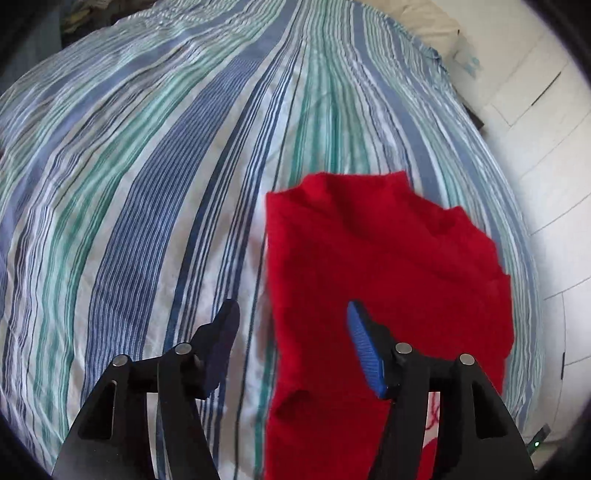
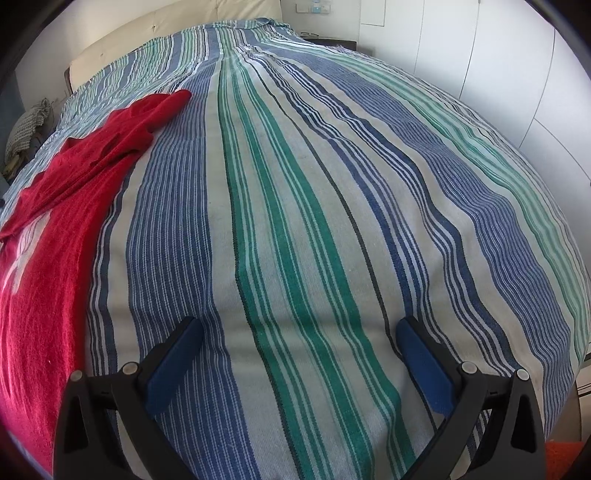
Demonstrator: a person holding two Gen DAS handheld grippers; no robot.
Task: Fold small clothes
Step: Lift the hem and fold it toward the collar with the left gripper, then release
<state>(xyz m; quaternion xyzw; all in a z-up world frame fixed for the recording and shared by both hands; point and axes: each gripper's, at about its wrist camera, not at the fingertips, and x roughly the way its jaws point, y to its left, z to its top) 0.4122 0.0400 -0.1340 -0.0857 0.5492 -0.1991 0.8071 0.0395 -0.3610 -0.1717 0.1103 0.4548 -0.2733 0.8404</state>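
Note:
A small red knit top (image 1: 384,280) lies on a striped bedspread (image 1: 147,184), partly folded, with a hole-like armhole near its lower left edge. My left gripper (image 1: 291,314) hangs open above the garment's left edge; its right finger is over the red cloth, its left finger over the bedspread. In the right wrist view the same red top (image 2: 55,236) lies at the far left, a sleeve stretched toward the bed's head, with a pale print on it. My right gripper (image 2: 299,328) is open and empty, low over the striped bedspread (image 2: 295,221), to the right of the garment.
White cupboard doors (image 2: 498,74) stand along the bed's right side. A cream headboard (image 2: 147,33) is at the far end. A bundle of grey checked cloth (image 2: 26,133) lies beside the bed at the left. The floor shows at the right edge (image 1: 554,221).

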